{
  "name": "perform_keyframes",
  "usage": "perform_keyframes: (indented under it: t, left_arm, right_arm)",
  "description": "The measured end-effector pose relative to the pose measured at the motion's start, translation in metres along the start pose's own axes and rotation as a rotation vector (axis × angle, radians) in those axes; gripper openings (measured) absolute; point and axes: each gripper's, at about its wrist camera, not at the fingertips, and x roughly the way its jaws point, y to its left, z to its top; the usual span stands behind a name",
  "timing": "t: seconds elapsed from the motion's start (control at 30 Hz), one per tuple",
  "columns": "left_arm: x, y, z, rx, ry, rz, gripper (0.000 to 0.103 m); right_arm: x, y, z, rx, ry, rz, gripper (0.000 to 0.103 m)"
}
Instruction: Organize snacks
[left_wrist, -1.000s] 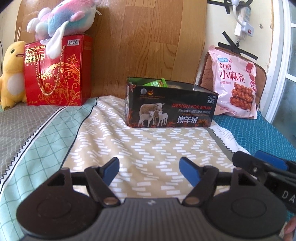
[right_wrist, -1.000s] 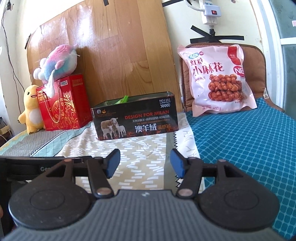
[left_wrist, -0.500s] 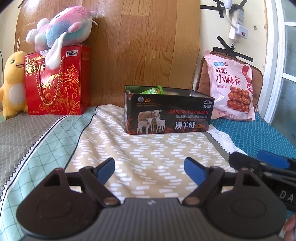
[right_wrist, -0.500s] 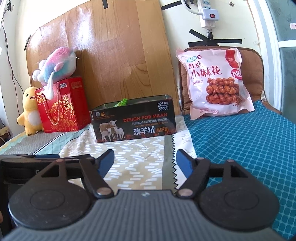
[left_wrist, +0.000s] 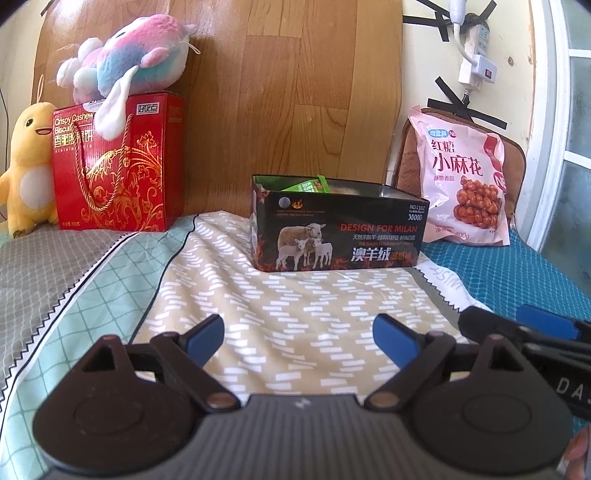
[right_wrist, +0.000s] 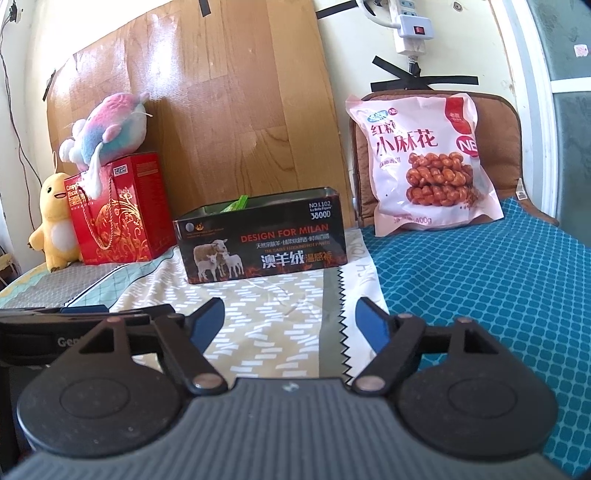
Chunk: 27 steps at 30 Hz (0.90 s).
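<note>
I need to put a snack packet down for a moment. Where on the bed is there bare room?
Free: the beige sheet between the grippers and the black tin, and the teal cover in front of the pink snack bag. Crowded: the back left, with the red box and plush toys.

We're in bright daylight from the right, glare washing the wooden panel (right_wrist: 207, 110) and glossy snack bag (right_wrist: 424, 162). Fisheye bends the edges, corners darken, and fine print on the tin (left_wrist: 340, 229) blurs.
</note>
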Motion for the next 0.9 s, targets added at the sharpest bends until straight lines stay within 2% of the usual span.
perform_keyframes:
  t: [0.17, 0.37, 0.9]
  left_arm:
    - [-0.0009, 0.0003, -0.0001, -0.006, -0.004, 0.004, 0.094]
    - [-0.0032, 0.0016, 0.0005, -0.017, -0.023, 0.033, 0.103]
    - [-0.0096, 0.0023, 0.0004, -0.017, -0.065, 0.065, 0.103]
  right_arm:
    - [0.0003, -0.0004, -0.0004, 0.003, 0.000, -0.003, 0.080]
    - [0.0004, -0.0017, 0.0000, 0.012, -0.002, -0.009, 0.080]
    - [0.0004, 0.0000, -0.0002, 0.005, 0.001, -0.006, 0.084]
